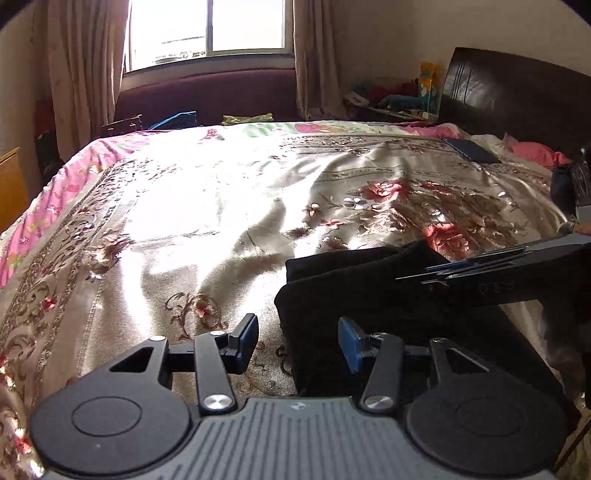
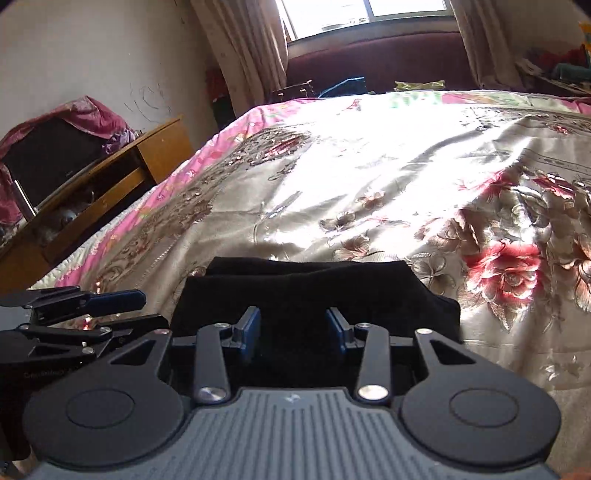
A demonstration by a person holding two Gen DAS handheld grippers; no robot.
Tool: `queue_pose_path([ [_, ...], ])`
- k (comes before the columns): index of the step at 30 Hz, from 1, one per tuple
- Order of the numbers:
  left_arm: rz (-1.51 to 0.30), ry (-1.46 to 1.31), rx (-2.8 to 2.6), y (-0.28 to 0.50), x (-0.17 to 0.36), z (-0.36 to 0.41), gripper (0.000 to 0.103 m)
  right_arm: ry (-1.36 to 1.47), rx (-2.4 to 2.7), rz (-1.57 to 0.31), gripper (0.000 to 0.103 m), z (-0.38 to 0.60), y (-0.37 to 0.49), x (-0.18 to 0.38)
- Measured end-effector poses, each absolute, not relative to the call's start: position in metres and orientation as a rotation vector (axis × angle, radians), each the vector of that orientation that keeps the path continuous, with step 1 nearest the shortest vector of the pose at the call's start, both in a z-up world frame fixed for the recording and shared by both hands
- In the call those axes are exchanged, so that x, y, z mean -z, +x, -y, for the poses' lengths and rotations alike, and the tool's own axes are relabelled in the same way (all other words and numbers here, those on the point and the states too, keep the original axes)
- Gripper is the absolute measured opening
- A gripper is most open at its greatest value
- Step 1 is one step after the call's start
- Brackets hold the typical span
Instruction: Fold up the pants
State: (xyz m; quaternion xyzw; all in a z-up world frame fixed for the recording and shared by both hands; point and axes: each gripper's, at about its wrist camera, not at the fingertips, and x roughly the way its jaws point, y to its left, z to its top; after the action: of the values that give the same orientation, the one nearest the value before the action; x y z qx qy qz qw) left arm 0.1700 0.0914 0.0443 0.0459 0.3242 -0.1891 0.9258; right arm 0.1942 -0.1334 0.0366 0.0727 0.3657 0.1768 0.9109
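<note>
Two hand-held claws worked over a pair of black pants (image 2: 314, 291) lying folded into a compact bundle on a floral satin bedspread (image 2: 388, 177), with sunlight from the window (image 1: 207, 29) glaring across the fabric.

The right claw (image 2: 293, 334) hovered with its blue pads (image 2: 252, 330) spread wide and nothing between them. The pants lay directly ahead of and beneath its fingers, their folded layers stacked just beyond the tips; whether the pads touched the cloth could not be told.

The left claw (image 1: 297, 341) was likewise parted wide and gripped nothing. Its right pad (image 1: 351, 343) stood over the near left edge of the pants (image 1: 369, 295), while its left finger hung over bare bedspread (image 1: 184, 221). In the left wrist view the right claw (image 1: 428, 275) reached in from the right side, over the top of the dark bundle.

From the right wrist view, the left claw (image 2: 122, 301) sat just to the left of the pants, its fingers seen edge-on.

Beyond the claws, a dark headboard (image 1: 517, 96) rose at the far right of the bed, a dark flat rectangular object (image 1: 471, 149) lay near it on the cover, and a wooden cabinet (image 2: 110, 177) stood to the left of the bed.
</note>
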Motion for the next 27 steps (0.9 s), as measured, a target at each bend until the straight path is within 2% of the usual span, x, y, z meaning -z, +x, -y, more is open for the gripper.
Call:
queue_pose_path([
  [2, -0.683, 0.075, 0.385, 0.193, -0.028, -0.088, 0.065, 0.167, -0.312, -0.782, 0.039, 0.142, 0.212, -0.019],
  [4, -0.682, 0.047, 0.385, 0.21, -0.021, -0.087, 0.065, 0.212, -0.274, -0.815, 0.036, 0.149, 0.222, -0.01],
  [9, -0.679, 0.146, 0.361, 0.223, -0.017, -0.073, 0.065, 0.165, -0.257, -0.819, 0.037, 0.148, 0.222, -0.006],
  [11, -0.654, 0.146, 0.349, 0.215, -0.027, -0.079, 0.064, 0.146, -0.238, -0.773, 0.041, 0.145, 0.204, -0.024],
  [14, -0.636, 0.072, 0.31, 0.193, -0.046, -0.107, 0.064, 0.142, -0.299, -0.686, 0.043, 0.147, 0.16, -0.055],
  [18, -0.667, 0.012, 0.323, 0.144, -0.056, -0.142, 0.064, 0.105, -0.471, -0.688, 0.045, 0.128, 0.094, -0.072],
  [22, -0.723, 0.07, 0.357, 0.092, -0.046, -0.152, 0.064, -0.111, -0.564, -0.657, 0.049, 0.088, 0.037, -0.066],
  [23, -0.744, 0.074, 0.36, 0.085, -0.042, -0.154, 0.064, -0.189, -0.57, -0.65, 0.056, 0.076, 0.03, -0.061],
  [24, -0.756, 0.069, 0.352, 0.08, -0.039, -0.157, 0.064, -0.279, -0.586, -0.644, 0.059, 0.061, 0.024, -0.053],
  [27, -0.785, 0.012, 0.341, 0.07, -0.03, -0.169, 0.064, -0.501, -0.526, -0.597, 0.054, 0.031, 0.025, -0.035],
])
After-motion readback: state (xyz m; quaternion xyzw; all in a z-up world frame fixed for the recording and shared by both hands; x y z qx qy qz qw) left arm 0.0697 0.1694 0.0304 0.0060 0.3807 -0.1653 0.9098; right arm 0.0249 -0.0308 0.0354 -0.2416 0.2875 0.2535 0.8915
